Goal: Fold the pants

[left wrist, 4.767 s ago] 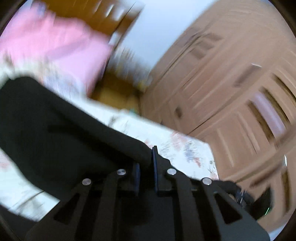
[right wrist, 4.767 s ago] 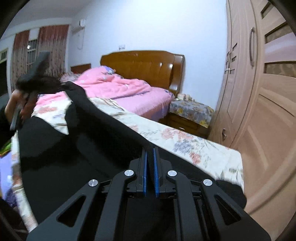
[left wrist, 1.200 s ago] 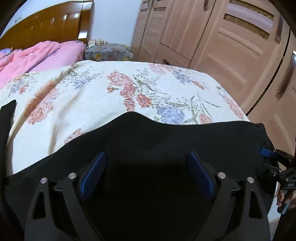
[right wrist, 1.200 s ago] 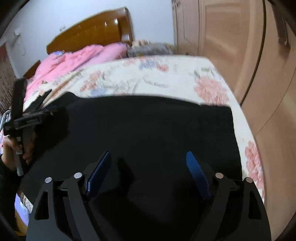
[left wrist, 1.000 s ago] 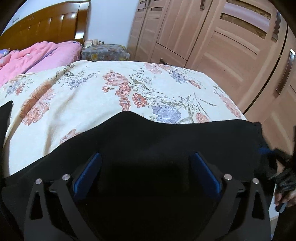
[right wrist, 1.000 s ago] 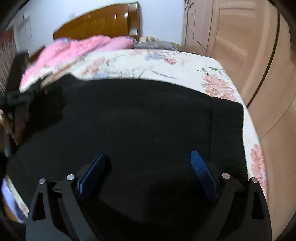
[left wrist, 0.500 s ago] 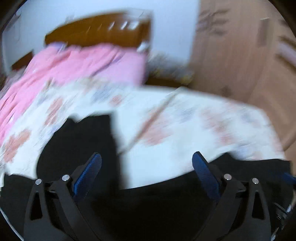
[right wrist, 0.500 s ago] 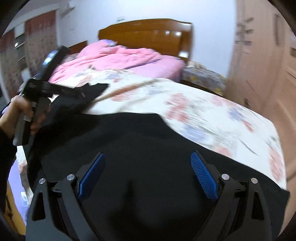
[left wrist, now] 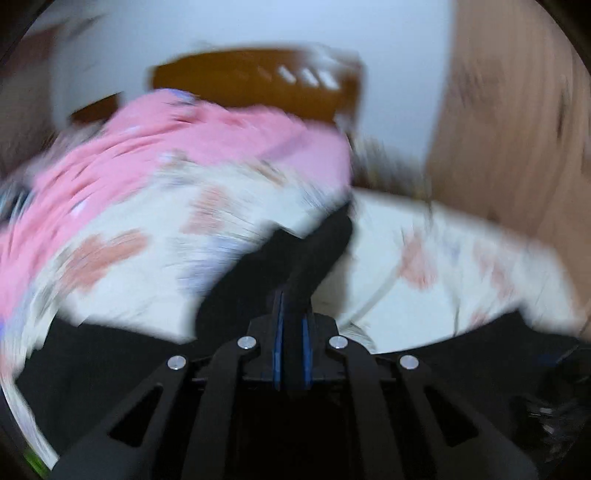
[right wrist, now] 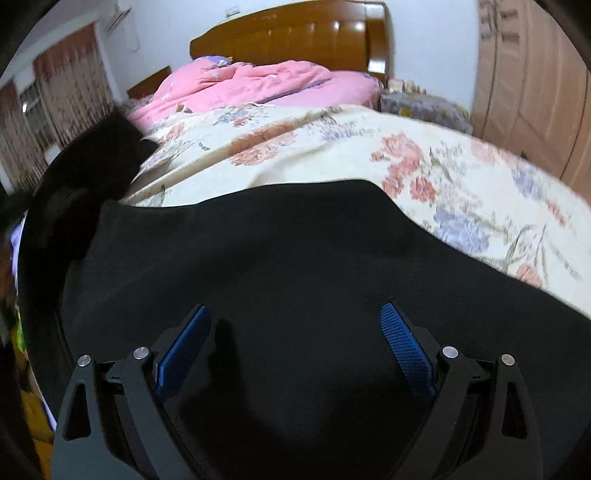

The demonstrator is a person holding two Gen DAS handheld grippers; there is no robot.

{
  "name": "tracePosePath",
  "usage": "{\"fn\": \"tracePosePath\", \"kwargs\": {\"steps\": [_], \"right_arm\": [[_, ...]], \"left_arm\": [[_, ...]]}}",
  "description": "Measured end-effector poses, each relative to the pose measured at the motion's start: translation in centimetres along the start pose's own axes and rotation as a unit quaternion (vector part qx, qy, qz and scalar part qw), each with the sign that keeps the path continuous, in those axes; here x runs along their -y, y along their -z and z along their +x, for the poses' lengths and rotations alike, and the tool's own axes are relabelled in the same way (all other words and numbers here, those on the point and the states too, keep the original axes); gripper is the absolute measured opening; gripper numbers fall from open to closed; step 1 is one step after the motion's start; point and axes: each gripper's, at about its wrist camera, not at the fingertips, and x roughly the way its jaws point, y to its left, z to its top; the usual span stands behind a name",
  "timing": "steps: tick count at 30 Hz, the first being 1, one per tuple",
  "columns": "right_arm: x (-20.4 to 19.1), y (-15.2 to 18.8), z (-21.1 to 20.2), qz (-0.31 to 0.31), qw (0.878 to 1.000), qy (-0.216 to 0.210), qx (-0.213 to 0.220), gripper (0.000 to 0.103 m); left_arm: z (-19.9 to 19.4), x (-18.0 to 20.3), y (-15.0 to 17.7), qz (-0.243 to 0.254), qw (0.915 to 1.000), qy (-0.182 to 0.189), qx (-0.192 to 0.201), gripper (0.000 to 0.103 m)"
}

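Pants (right wrist: 295,258), black, lie partly folded on my floral bedspread (right wrist: 369,147); left gripper (left wrist: 291,332) pinches a leg end, right gripper (right wrist: 295,332) gapes empty; folds remain.

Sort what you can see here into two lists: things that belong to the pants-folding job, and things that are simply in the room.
Part of the job:
black pants
left claw, shut on the pants
right claw, open
floral bedspread

Just there:
pink quilt
wooden headboard
wardrobe
curtains
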Motion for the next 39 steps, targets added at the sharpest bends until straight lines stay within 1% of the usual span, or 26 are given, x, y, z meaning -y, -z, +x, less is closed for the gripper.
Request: {"fn": "tracePosePath", "kwargs": {"steps": [2,4,5,6,7,8,9,10,11,12,13,14,16,17,19,21,23,25,27,28,29,30,32,34,37,39], "right_arm": [[0.1,0.0,0.1,0.003,1.000,-0.006,0.002,0.091],[0.1,-0.1,0.3,0.003,1.000,-0.013,0.001,0.094],[0.1,-0.1,0.4,0.003,1.000,-0.016,0.001,0.095],[0.1,-0.1,0.4,0.004,1.000,-0.018,0.000,0.095],[0.0,-0.1,0.5,0.002,1.000,-0.017,-0.001,0.095],[0.0,-0.1,0.5,0.001,1.000,-0.016,-0.001,0.096],[-0.1,-0.1,0.5,0.000,1.000,-0.014,-0.002,0.096],[-0.1,-0.2,0.5,-0.001,1.000,-0.014,-0.002,0.096],[-0.1,-0.2,0.5,0.000,1.000,-0.014,-0.002,0.096],[-0.1,-0.2,0.5,0.000,1.000,-0.015,-0.001,0.096],[0.0,-0.1,0.5,0.001,1.000,-0.016,-0.001,0.096],[0.0,-0.1,0.5,0.002,1.000,-0.017,0.000,0.096],[0.0,-0.2,0.5,0.002,1.000,-0.017,0.000,0.096],[0.0,-0.1,0.5,0.002,1.000,-0.017,0.000,0.096],[0.0,-0.2,0.5,0.002,1.000,-0.018,0.000,0.096],[0.1,-0.1,0.5,0.003,1.000,-0.019,0.000,0.096],[0.0,-0.1,0.5,0.002,1.000,-0.018,0.000,0.096],[0.0,-0.1,0.5,0.002,1.000,-0.018,0.000,0.096],[0.0,-0.1,0.5,0.001,1.000,-0.018,-0.001,0.096],[0.0,-0.1,0.5,0.002,1.000,-0.018,-0.001,0.096],[0.0,-0.1,0.5,0.002,1.000,-0.018,-0.001,0.096],[0.0,-0.1,0.5,0.002,1.000,-0.018,-0.001,0.096],[0.0,-0.1,0.5,0.002,1.000,-0.018,0.000,0.096],[0.0,-0.1,0.5,0.002,1.000,-0.018,0.000,0.096],[0.0,-0.2,0.5,0.002,1.000,-0.017,-0.001,0.096],[0.0,-0.1,0.5,0.002,1.000,-0.018,0.000,0.096]], "left_arm": [[-3.8,-6.2,2.3,-0.086,0.9960,0.004,0.024,0.008],[-5.6,-11.6,5.7,-0.160,0.9871,0.006,0.011,0.014],[-6.1,-14.5,8.4,-0.196,0.9806,0.002,-0.009,0.025],[-6.3,-16.5,10.6,-0.217,0.9757,-0.018,-0.025,0.041],[-6.7,-17.5,12.0,-0.228,0.9729,-0.028,-0.027,0.037],[-7.8,-18.4,13.3,-0.236,0.9717,0.002,-0.007,0.036],[-8.8,-18.6,13.6,-0.236,0.9718,0.008,0.006,0.046],[-9.5,-18.4,13.4,-0.227,0.9737,-0.011,0.012,0.064],[-10.6,-17.7,12.8,-0.205,0.9762,-0.062,0.033,0.086],[-11.2,-16.7,12.1,-0.182,0.9786,-0.078,0.055,0.087],[-11.4,-15.5,11.0,-0.149,0.9849,-0.065,0.060,0.088],[-11.1,-14.6,10.2,-0.127,0.9886,-0.060,0.053,0.089],[-10.1,-12.9,9.0,-0.083,0.9919,-0.085,0.044,0.090],[-9.7,-12.6,8.9,-0.073,0.9926,-0.089,0.039,0.091],[-8.2,-12.7,8.8,-0.075,0.9936,-0.082,0.022,0.091],[-6.2,-14.5,8.7,-0.117,0.9915,-0.057,0.005,0.089],[-5.5,-16.8,8.7,-0.173,0.9849,-0.014,0.008,0.089],[-5.2,-18.6,8.6,-0.214,0.9764,0.021,0.016,0.084],[-4.9,-19.6,8.5,-0.234,0.9714,0.033,0.018,0.076],[-4.7,-19.8,8.3,-0.240,0.9700,0.034,0.019,0.072],[-4.7,-20.0,8.4,-0.245,0.9689,0.031,0.019,0.059],[-4.8,-20.2,8.4,-0.245,0.9690,0.029,0.018,0.042],[-5.0,-20.4,8.6,-0.246,0.9686,0.031,0.016,0.014],[-5.9,-20.4,8.4,-0.244,0.9689,0.030,0.031,0.012],[-8.6,-18.1,7.5,-0.205,0.9769,0.009,0.060,0.011],[-9.3,-18.2,8.0,-0.213,0.9753,0.002,0.057,0.011]]}}
